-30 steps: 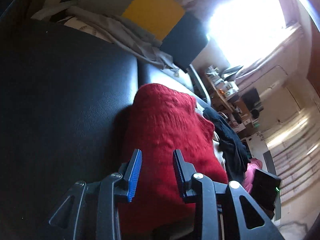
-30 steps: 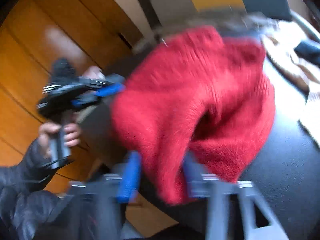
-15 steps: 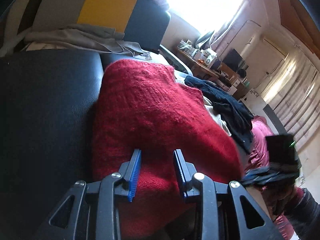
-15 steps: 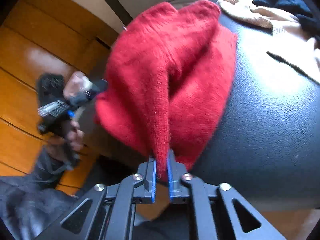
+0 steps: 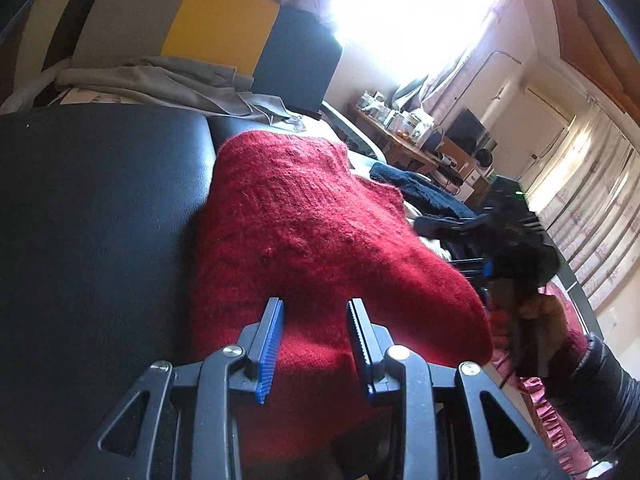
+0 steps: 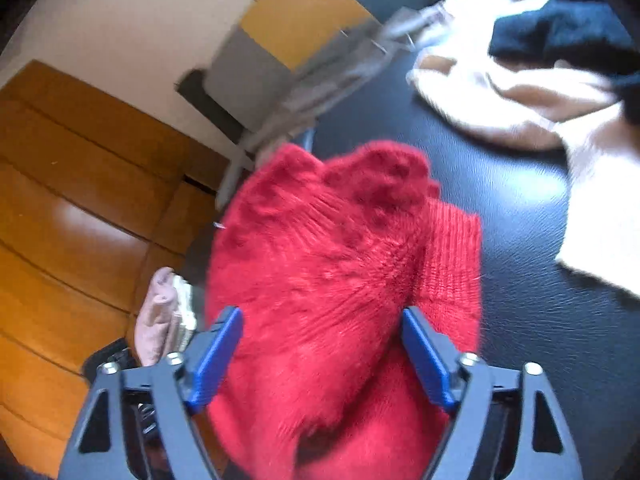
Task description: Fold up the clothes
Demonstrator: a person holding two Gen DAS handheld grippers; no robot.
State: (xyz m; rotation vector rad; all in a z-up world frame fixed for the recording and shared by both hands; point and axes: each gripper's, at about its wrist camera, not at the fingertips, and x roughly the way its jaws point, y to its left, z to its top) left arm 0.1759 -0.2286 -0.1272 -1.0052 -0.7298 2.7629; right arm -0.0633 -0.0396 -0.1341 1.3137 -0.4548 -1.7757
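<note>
Since half a sec ago the right gripper (image 6: pixel 322 344) let go of the red sweater (image 6: pixel 340 280): jaws were pinched on a fold, now opening wide, knit between them but pads not pressing. Sweater lies bunched on the black leather surface (image 6: pixel 520 216), near its edge. Left gripper (image 5: pixel 315 330) hovers over it w/ jaws part open, nothing gripped. Beige garment (image 6: pixel 520 92) & navy garment (image 6: pixel 568 28) lie beyond, apart from the sweater.
</note>
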